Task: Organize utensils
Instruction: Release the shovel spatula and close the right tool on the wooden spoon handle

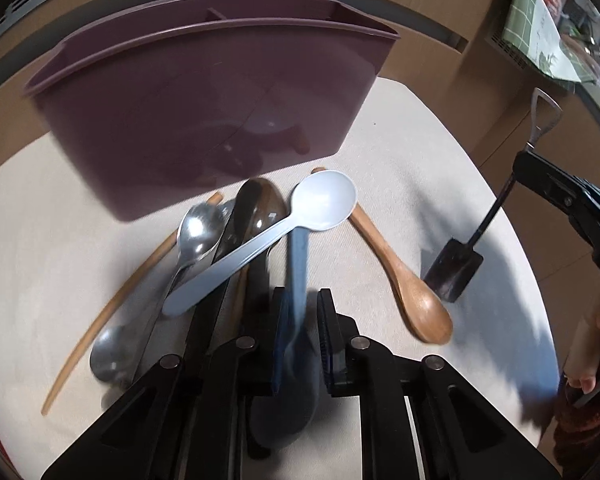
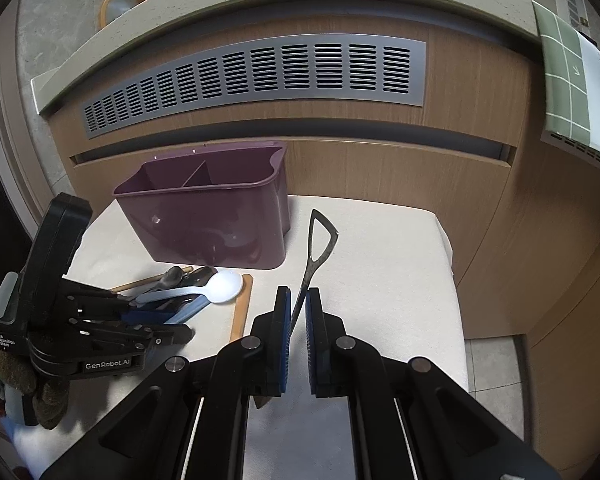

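White lettering on the black body of the left gripper [image 2: 172,316], at the lower left of the right wrist view, reads "GenRobot.AI", and a small label on it reads "Data Acquisition System". A green tiled cloth [image 2: 560,80] at the upper right of that view has a white panel with handwriting too small to read.

Cream cloth covers the table [image 2: 380,264], which stands against a wood-panelled wall with a grey slotted vent [image 2: 260,76] across it.

A purple caddy [image 1: 204,108] with a divider inside sits at the back of the table, upper centre in the left wrist view. Just in front of it lies a pile of utensils: a white plastic spoon [image 1: 284,232], a metal spoon [image 1: 198,232], a wooden spoon [image 1: 404,276] and a thin wooden stick [image 1: 112,304].

The left gripper's jaws are nearly closed around a blue spoon [image 1: 298,272], whose handle runs between the pads at the bottom centre; whether they press on it I cannot tell.

The right gripper [image 2: 299,308] is clamped on the thin stem of a small black shovel-shaped spoon [image 2: 320,240], held upright above the cloth.
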